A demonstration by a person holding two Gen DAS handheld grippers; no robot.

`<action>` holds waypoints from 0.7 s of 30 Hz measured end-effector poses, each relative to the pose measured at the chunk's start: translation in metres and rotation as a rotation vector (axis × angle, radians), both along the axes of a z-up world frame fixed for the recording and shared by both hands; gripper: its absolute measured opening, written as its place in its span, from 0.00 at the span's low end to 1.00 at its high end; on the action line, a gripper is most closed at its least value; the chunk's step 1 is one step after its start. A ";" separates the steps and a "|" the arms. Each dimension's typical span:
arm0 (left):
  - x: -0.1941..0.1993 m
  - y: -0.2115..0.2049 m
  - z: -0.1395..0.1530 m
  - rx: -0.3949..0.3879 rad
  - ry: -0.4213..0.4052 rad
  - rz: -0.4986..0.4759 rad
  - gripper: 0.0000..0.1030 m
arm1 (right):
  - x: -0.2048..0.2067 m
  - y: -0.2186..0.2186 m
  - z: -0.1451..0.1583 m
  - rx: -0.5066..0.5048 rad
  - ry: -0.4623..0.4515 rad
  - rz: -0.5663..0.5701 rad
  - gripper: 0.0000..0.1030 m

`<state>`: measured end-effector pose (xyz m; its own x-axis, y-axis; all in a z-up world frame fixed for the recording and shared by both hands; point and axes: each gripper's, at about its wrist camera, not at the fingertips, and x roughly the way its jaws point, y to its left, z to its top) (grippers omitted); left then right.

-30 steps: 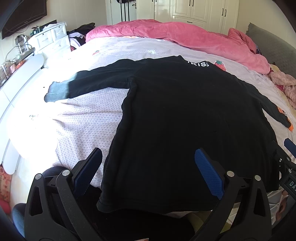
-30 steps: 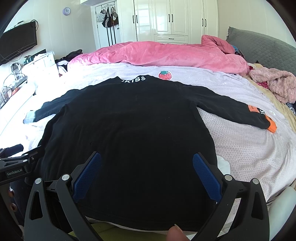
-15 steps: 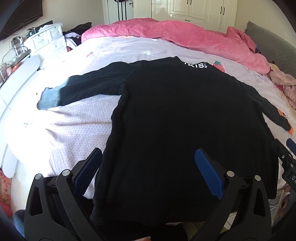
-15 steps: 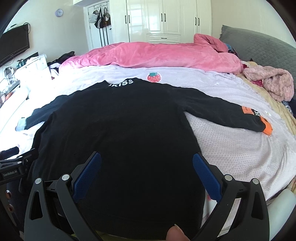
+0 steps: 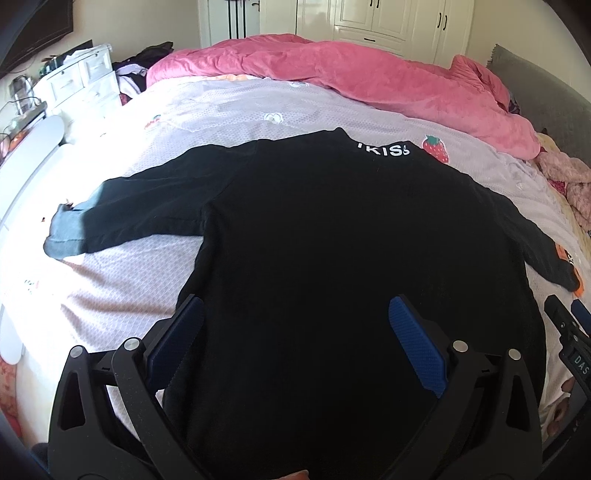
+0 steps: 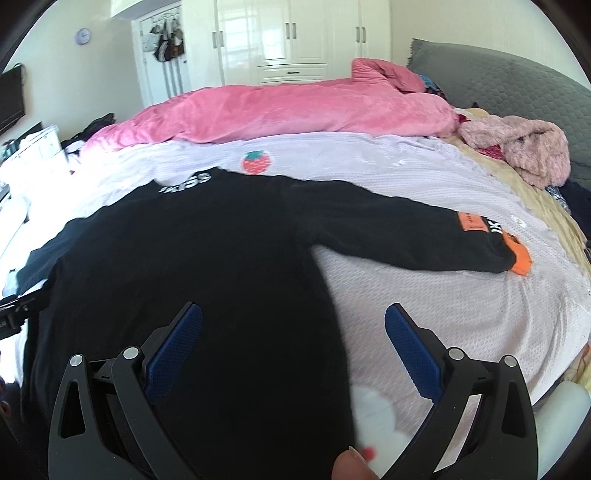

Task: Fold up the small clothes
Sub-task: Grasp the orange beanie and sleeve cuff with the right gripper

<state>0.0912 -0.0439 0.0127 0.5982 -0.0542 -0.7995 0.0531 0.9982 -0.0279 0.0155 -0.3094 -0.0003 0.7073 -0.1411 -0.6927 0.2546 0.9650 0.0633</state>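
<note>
L wrist: black shirt flat on bed sheet | both jaws apart, nr hem | R sleeve spread out

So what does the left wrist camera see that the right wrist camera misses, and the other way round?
Only the left wrist view shows the shirt's left sleeve with its grey cuff fully laid out. Only the right wrist view shows the round wall clock and the orange patch on the other sleeve clearly. Both show the black long-sleeved shirt spread flat on the lilac bedsheet, the crumpled pink duvet, and an open gripper, left and right.
</note>
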 end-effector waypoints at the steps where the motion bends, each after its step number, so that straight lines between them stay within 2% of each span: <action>1: 0.004 -0.002 -0.001 0.000 0.003 -0.001 0.91 | 0.004 -0.006 -0.001 0.001 0.000 -0.014 0.96; 21: 0.086 -0.051 -0.026 0.012 0.101 -0.093 0.91 | 0.046 -0.114 -0.021 0.059 0.045 -0.246 0.96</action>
